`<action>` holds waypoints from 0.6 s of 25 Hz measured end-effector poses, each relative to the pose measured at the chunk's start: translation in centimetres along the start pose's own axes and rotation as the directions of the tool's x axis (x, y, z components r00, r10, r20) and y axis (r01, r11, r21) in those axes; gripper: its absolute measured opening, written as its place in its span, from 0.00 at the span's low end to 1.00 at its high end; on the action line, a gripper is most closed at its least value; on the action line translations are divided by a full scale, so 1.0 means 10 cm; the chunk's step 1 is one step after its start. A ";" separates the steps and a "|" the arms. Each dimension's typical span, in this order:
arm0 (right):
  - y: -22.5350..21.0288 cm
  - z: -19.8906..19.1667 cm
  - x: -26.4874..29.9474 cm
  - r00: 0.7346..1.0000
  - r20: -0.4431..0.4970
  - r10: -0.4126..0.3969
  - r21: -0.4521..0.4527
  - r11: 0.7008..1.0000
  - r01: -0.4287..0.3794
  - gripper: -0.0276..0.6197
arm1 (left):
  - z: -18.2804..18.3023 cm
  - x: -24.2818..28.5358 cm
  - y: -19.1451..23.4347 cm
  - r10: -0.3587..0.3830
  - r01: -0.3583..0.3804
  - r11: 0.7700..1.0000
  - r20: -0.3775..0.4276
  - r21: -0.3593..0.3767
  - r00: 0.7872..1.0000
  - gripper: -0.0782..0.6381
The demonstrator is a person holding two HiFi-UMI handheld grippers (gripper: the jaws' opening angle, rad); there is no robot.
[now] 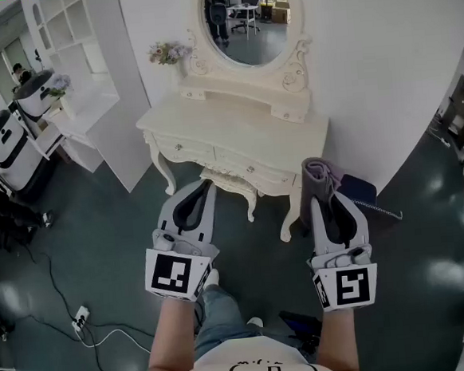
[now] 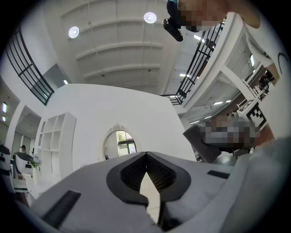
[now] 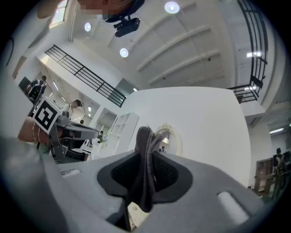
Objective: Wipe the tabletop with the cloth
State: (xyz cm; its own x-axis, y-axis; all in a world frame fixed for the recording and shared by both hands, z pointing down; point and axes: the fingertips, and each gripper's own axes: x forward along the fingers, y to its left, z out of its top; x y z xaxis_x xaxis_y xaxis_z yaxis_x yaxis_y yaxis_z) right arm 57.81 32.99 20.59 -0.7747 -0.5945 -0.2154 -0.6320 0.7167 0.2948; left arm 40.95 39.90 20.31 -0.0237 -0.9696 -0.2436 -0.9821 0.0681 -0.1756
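A cream dressing table (image 1: 235, 120) with an oval mirror (image 1: 251, 15) stands ahead against the white wall. In the head view both grippers are held in the air in front of it, short of its front edge. My right gripper (image 1: 327, 201) is shut on a folded grey cloth (image 1: 317, 174) that sticks up out of its jaws. The right gripper view shows the cloth (image 3: 145, 136) pinched upright between the black pads of the right gripper (image 3: 146, 152). My left gripper (image 1: 204, 184) is shut and holds nothing; its jaw tips meet in the left gripper view (image 2: 146, 157).
A small flower bunch (image 1: 167, 52) sits on the table's far left corner. A stool (image 1: 230, 179) is tucked under the table. White shelves (image 1: 77, 41) stand to the left, with black-and-white machines (image 1: 9, 146) beyond. A power strip and cable (image 1: 81, 317) lie on the floor.
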 end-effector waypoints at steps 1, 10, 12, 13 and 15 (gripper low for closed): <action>0.01 -0.03 0.05 1.000 -0.002 0.000 -0.003 1.000 0.000 0.17 | -0.03 0.03 0.05 0.003 -0.003 1.000 0.001 -0.004 1.000 0.11; 0.11 -0.26 0.74 0.999 -0.034 -0.007 -0.003 1.000 0.007 0.17 | -0.37 0.40 0.69 0.017 -0.017 0.999 -0.003 -0.036 1.000 0.11; 0.12 -0.36 1.00 0.999 -0.042 -0.012 0.020 1.000 0.013 0.17 | -0.50 0.56 0.90 0.016 -0.017 0.999 -0.009 -0.045 1.000 0.10; 0.13 -0.42 1.14 0.999 -0.051 -0.014 0.025 1.000 0.015 0.17 | -0.57 0.63 1.01 0.016 -0.017 0.999 -0.012 -0.048 1.000 0.11; 0.18 -0.53 1.44 0.997 -0.071 -0.013 0.023 1.000 0.015 0.17 | -0.71 0.78 1.26 0.020 -0.021 0.998 -0.018 -0.057 1.000 0.10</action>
State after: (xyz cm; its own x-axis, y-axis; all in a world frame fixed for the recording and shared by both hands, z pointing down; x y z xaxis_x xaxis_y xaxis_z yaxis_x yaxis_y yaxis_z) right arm 45.64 23.74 22.97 -0.7630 -0.6281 -0.1526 -0.6436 0.7162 0.2701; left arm 27.06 31.53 22.94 -0.0470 -0.9721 -0.2298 -0.9904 0.0753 -0.1159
